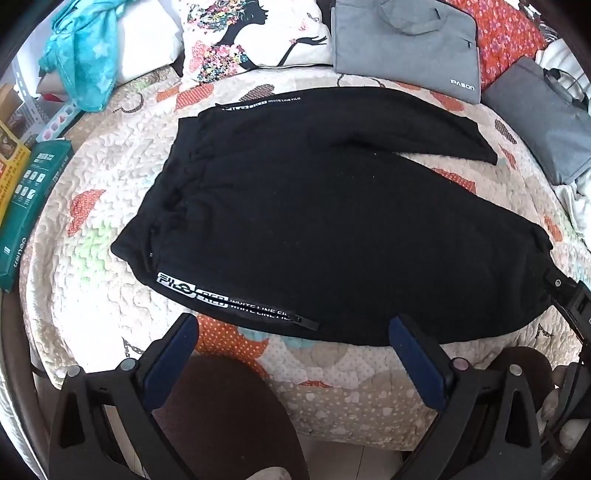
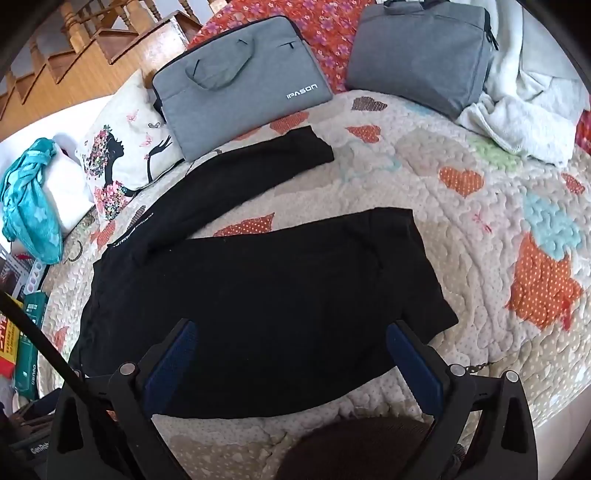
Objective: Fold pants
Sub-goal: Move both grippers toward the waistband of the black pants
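Black pants [image 1: 314,221] lie spread flat on a quilted bed cover [image 1: 110,295], waistband to the left, legs to the right, the far leg splayed away. White lettering [image 1: 221,299] runs along the near side seam. The pants also show in the right wrist view [image 2: 266,295]. My left gripper [image 1: 295,336] is open and empty, just in front of the pants' near edge. My right gripper [image 2: 291,343] is open and empty, its fingers over the near leg. The right gripper's body shows at the right edge of the left wrist view [image 1: 572,302].
Two grey laptop bags [image 2: 240,85] [image 2: 421,55] lie at the back. A printed pillow [image 1: 251,33], a teal cloth [image 1: 85,55] and boxes [image 1: 22,206] sit at the left. A white towel [image 2: 517,122] lies at the back right. A brown round thing [image 1: 221,413] is below the bed edge.
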### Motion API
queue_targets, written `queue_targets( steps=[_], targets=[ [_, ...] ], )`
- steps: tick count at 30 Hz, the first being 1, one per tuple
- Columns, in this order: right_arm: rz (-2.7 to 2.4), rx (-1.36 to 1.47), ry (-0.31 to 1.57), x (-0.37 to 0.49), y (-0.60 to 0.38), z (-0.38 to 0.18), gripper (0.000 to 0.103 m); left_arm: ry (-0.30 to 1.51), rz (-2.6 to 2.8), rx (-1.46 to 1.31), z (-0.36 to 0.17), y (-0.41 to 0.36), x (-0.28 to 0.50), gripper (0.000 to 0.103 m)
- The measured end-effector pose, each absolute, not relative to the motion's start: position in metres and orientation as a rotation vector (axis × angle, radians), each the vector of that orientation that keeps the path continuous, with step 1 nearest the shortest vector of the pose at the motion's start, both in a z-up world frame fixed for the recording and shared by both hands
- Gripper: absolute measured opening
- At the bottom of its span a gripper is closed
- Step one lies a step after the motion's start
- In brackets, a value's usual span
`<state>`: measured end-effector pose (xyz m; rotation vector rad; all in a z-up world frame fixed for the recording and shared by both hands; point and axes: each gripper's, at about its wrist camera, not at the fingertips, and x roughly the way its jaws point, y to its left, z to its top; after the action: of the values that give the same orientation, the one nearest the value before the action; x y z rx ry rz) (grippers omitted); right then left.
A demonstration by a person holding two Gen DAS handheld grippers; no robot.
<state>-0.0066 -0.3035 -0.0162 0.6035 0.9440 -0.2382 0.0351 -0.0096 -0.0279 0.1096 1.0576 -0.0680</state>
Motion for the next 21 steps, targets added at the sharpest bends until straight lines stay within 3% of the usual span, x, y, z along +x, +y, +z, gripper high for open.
queue_targets(
  steps=[21],
  targets=[
    [-0.209, 0.748, 0.95, -0.02, -0.295, -0.025, 0.103, 1.176, -0.089, 0.234, -0.093, -0.033, 0.069, 0.103]
  ],
)
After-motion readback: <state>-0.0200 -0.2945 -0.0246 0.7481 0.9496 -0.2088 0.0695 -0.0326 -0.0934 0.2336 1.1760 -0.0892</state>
